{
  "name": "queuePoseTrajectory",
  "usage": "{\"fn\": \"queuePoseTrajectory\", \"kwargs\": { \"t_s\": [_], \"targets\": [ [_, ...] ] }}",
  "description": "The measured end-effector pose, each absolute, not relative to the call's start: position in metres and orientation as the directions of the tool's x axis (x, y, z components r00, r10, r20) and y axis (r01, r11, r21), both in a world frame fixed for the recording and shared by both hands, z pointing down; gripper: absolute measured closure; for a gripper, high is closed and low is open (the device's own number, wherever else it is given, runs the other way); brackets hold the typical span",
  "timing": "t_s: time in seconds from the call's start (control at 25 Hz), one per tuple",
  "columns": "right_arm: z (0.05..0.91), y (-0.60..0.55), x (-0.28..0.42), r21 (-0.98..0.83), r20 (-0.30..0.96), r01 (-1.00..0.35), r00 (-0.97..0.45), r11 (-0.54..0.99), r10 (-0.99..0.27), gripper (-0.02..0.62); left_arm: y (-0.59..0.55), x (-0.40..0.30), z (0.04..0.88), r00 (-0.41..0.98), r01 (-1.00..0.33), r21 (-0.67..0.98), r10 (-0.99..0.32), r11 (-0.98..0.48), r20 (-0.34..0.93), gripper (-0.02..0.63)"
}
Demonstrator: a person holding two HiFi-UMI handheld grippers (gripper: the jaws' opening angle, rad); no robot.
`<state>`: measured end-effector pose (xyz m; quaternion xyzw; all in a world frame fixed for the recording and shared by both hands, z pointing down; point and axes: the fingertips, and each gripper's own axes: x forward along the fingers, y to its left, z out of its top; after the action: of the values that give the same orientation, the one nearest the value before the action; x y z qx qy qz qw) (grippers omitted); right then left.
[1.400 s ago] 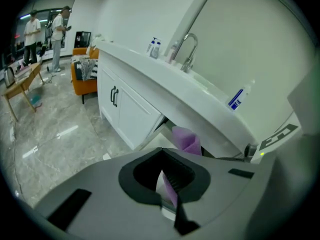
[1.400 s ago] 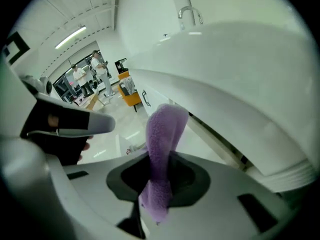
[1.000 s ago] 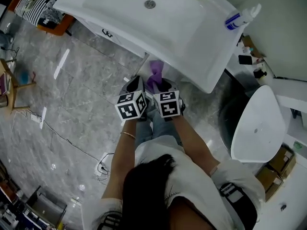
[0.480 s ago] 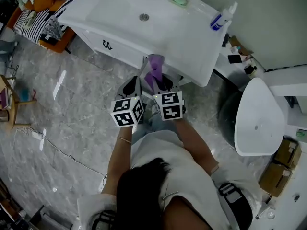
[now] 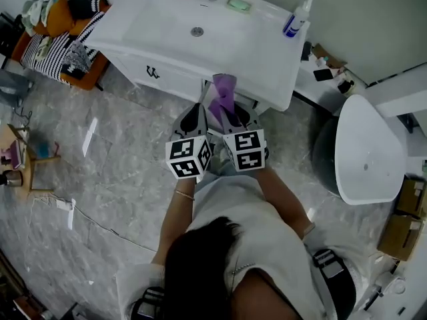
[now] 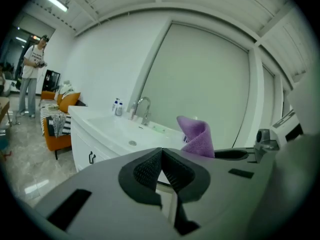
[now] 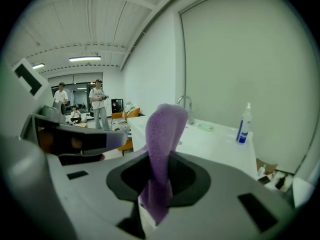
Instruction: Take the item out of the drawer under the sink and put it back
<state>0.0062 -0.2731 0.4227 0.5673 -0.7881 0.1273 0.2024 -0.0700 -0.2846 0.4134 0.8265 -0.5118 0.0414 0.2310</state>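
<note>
Item: purple cloth (image 7: 161, 134), out of the drawer. You are pinching it upright in the right gripper (image 7: 156, 186), just off the sink's (image 5: 267, 79) front edge. Left gripper (image 6: 161, 160): jaws together, carrying nothing. Removal is looking done; lowering it back into the drawer is coming next.

The floor (image 5: 113, 172) is laid in grey marbled tiles, and a thin cable (image 5: 100, 224) is trailed across it. An orange sofa (image 6: 51, 134) is set against the white wall (image 7: 150, 74). The ribbed ceiling (image 7: 100, 19) is lit by strip lights (image 7: 85, 59).
</note>
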Motion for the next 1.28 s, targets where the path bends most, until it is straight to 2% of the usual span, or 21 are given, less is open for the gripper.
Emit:
{"fn": "queuePoseTrajectory", "kwargs": {
  "t_s": [0.28, 0.76, 1.28],
  "targets": [
    [0.402, -0.253, 0.026, 0.017, 0.404, -0.964, -0.235, 0.265, -0.884, 0.503, -0.269, -0.057, 0.400, 0.491, -0.856, 0.327, -0.827, -0.400, 0.275, 0.603],
    [0.402, -0.230, 0.047, 0.028, 0.393, -0.974, -0.196, 0.225, -0.898, 0.503, -0.248, -0.025, 0.395, 0.540, -0.834, 0.293, -0.802, -0.467, 0.257, 0.603],
    [0.404, -0.221, 0.046, 0.033, 0.385, -0.977, -0.183, 0.212, -0.904, 0.503, -0.236, -0.023, 0.403, 0.552, -0.831, 0.264, -0.789, -0.490, 0.271, 0.603]
  ]
}}
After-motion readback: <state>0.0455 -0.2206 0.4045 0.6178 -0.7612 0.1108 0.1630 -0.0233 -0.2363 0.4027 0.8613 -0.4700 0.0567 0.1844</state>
